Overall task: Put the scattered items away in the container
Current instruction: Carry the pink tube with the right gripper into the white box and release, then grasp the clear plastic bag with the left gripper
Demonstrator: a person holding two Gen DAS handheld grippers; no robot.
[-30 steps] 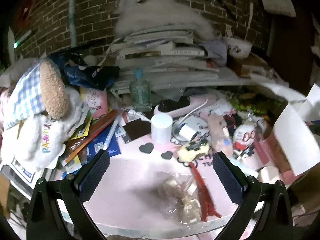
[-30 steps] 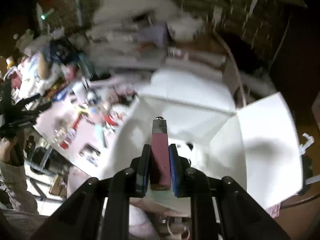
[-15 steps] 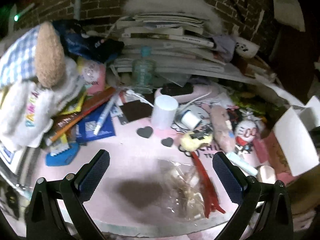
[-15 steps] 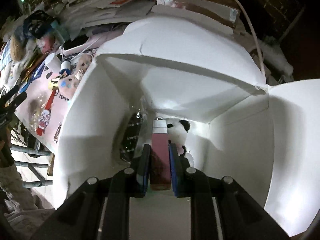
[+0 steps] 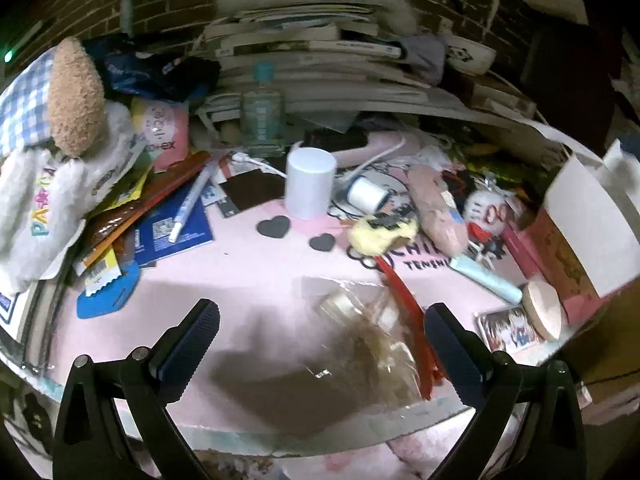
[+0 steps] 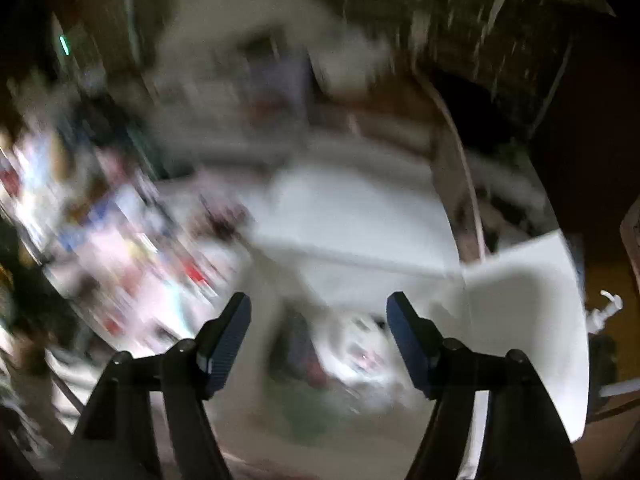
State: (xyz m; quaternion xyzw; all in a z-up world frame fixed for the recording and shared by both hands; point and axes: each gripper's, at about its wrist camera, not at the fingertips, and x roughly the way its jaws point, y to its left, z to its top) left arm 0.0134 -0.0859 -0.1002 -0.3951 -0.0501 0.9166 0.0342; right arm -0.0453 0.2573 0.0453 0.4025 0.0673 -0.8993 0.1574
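Observation:
My left gripper (image 5: 320, 344) is open above the pink tabletop (image 5: 248, 280). A clear plastic bag of small pale items (image 5: 372, 340) lies just ahead of it, toward the right finger, beside a red strap (image 5: 404, 300). A white cylinder (image 5: 310, 186), a yellow plush (image 5: 380, 234) and a pink plush (image 5: 438, 214) lie farther back. The right wrist view is heavily blurred. My right gripper (image 6: 318, 324) hangs over the white cardboard box (image 6: 520, 312), its jaws opening with nothing between them. Blurred shapes (image 6: 360, 356) lie inside the box.
A stack of books (image 5: 320, 60) and a brick wall (image 5: 100, 4) close off the back. A plush toy in a white shirt (image 5: 52, 152) fills the left side. Booklets, a pen (image 5: 192, 208) and a clear bottle (image 5: 262, 120) crowd the table's rear; a box flap (image 5: 592, 216) stands right.
The right gripper let go of the dark red item, opened wide and pulled up from the box. The left gripper sank closer to the table and the plastic bag.

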